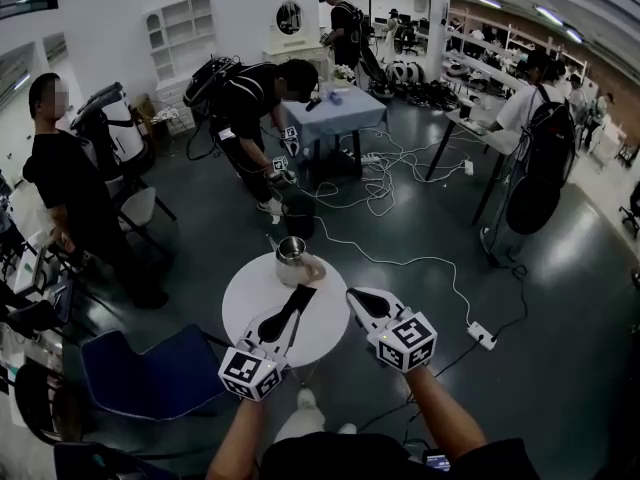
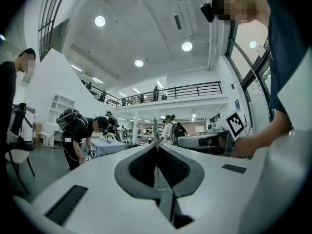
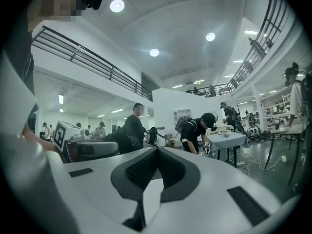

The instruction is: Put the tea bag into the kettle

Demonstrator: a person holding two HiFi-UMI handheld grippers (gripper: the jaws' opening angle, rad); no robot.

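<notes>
Left hand-held gripper (image 1: 306,292) with tea bag (image 1: 314,268) between closed jaws, beside kettle (image 1: 290,252).

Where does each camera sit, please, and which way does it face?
Head view: on the person's head, looking steeply down at the table and kettle; forearms, left hand-held gripper and right hand-held gripper show.
Left gripper view: on the left hand-held gripper, facing across the hall; jaws shut on a thin strip; torso at right.
Right gripper view: on the right one, likewise; jaws shut, empty; torso at left.
Shared: all three show the bending person in black.
</notes>
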